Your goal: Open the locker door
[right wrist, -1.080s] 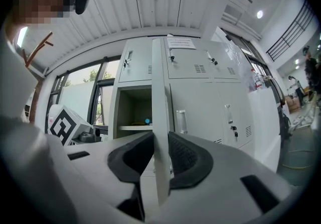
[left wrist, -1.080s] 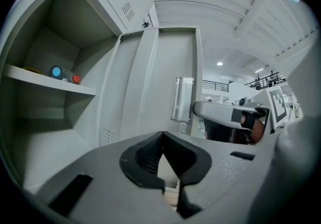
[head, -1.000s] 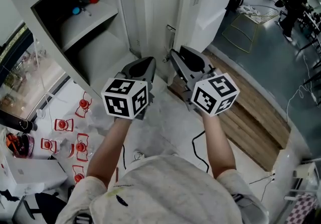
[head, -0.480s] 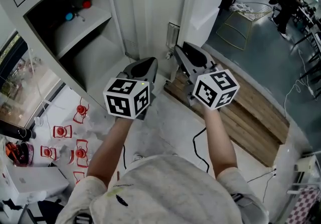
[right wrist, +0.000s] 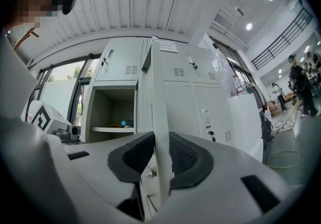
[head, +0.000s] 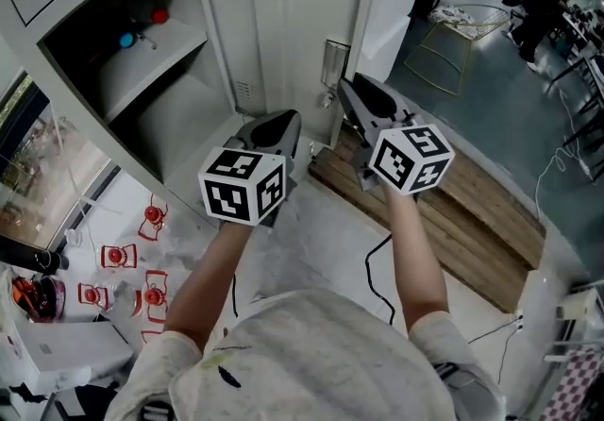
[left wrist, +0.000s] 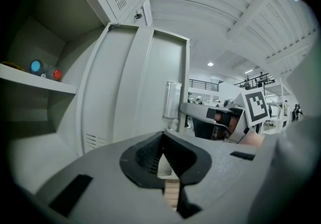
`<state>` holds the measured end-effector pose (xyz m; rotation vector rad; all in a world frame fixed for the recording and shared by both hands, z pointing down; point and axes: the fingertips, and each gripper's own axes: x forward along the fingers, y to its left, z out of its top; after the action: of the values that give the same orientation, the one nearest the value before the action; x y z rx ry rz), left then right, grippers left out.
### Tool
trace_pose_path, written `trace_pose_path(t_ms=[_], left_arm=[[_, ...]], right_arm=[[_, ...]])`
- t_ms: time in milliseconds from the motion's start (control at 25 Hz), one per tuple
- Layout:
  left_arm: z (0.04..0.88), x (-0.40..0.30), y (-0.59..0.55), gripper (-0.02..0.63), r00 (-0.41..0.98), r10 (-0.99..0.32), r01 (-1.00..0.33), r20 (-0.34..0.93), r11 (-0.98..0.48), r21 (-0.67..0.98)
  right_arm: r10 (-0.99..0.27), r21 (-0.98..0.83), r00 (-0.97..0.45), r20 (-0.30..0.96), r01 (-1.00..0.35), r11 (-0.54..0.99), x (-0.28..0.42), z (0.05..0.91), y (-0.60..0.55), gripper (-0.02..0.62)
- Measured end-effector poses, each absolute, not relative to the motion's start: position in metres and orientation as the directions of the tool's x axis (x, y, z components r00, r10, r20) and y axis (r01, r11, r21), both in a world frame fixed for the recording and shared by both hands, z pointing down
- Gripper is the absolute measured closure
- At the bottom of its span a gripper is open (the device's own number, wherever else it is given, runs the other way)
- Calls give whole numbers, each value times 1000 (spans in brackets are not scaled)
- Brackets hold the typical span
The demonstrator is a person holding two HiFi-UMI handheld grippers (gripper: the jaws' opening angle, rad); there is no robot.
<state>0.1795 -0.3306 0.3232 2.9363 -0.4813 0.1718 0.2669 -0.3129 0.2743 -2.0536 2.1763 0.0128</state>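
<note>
Shelf items [head: 127,39] indistinct, right gripper [head: 346,91] clamping door [head: 283,32]

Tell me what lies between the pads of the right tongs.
The edge of the open locker door stands between the pads of the right tongs, which have just opened slightly yet touch both its faces; the right gripper view shows this.
</note>
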Motion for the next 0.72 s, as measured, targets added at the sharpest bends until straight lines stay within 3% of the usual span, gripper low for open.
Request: trace_pose_path(t_ms=[720], left_arm=[[322,186,-344,600,950,-279,-296,141,-948,119]], right_arm=[[-991,-79,83,-107,-994,-74,298,273,-332,506]])
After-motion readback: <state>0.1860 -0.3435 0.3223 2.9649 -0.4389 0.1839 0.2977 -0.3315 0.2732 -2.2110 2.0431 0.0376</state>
